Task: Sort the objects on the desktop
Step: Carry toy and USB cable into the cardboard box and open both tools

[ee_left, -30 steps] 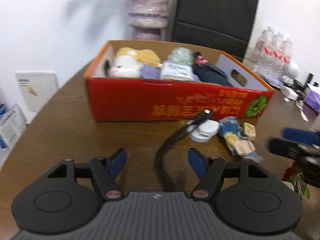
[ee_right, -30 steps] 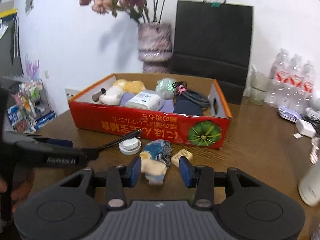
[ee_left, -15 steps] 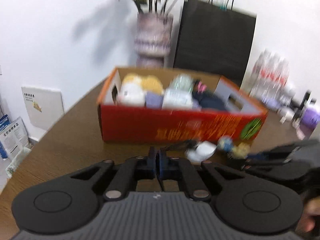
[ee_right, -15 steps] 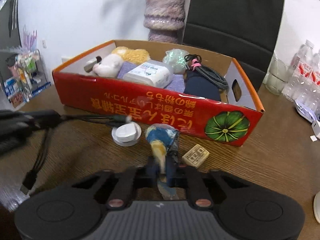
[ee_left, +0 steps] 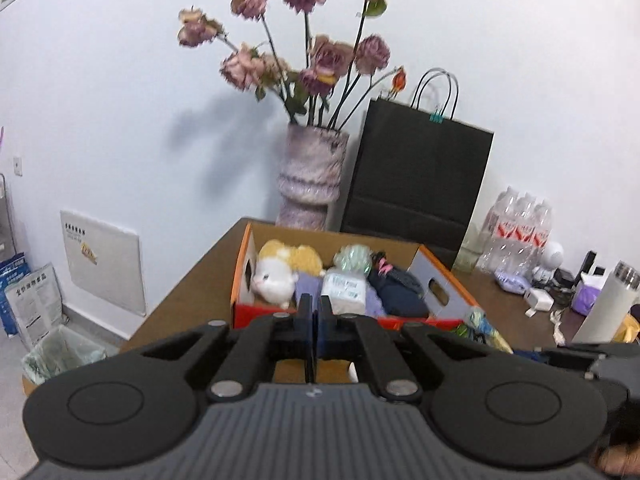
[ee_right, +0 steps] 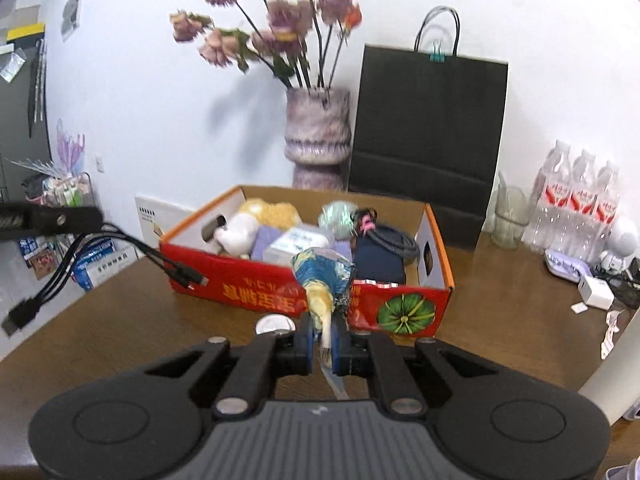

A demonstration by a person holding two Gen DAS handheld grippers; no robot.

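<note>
Both my tongs were clamped: left on a black cable, right on a blue-and-yellow packet before the red box.

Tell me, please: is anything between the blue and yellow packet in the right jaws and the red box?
Only the near wall of the red box. The packet, shut in the right gripper, already rises above that wall. The cable hangs to the left, apart.
</note>
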